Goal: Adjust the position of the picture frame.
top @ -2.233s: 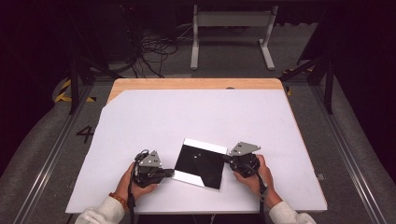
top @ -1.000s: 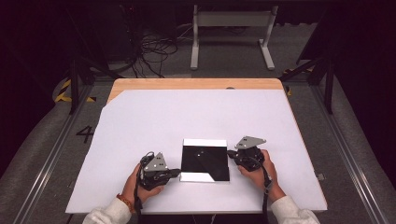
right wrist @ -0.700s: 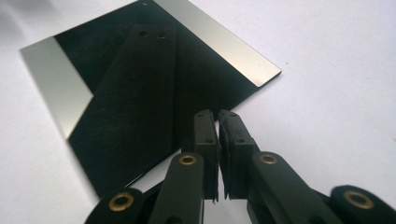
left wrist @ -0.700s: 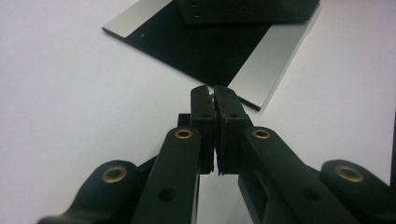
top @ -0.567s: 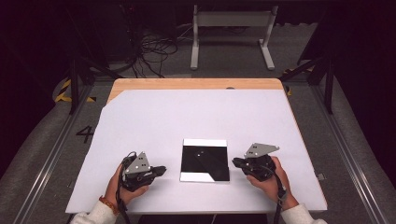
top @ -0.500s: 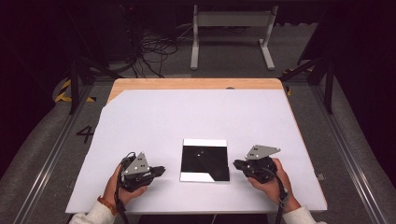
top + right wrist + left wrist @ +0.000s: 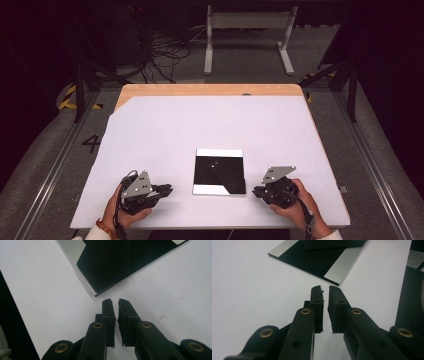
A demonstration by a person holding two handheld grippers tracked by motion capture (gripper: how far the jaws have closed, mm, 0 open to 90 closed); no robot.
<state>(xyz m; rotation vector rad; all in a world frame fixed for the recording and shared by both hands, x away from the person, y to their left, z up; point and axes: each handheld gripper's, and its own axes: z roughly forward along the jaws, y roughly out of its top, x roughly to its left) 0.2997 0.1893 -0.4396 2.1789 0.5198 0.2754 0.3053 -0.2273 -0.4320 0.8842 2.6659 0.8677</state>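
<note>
High view puts the black-and-silver square panel [image 7: 220, 171] flat on the white table [image 7: 165, 130], where 1 second ago both grippers sat against its sides. Now the left gripper [image 7: 167, 189] and right gripper [image 7: 256, 191] rest apart from it, jaws cracked slightly, holding nothing; placement looks finished.

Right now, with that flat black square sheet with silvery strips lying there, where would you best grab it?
Probably by an edge: the flat black square sheet lies flush on the white table, so thin fingers could slide in low from either side, where the left gripper and right gripper wait.
</note>
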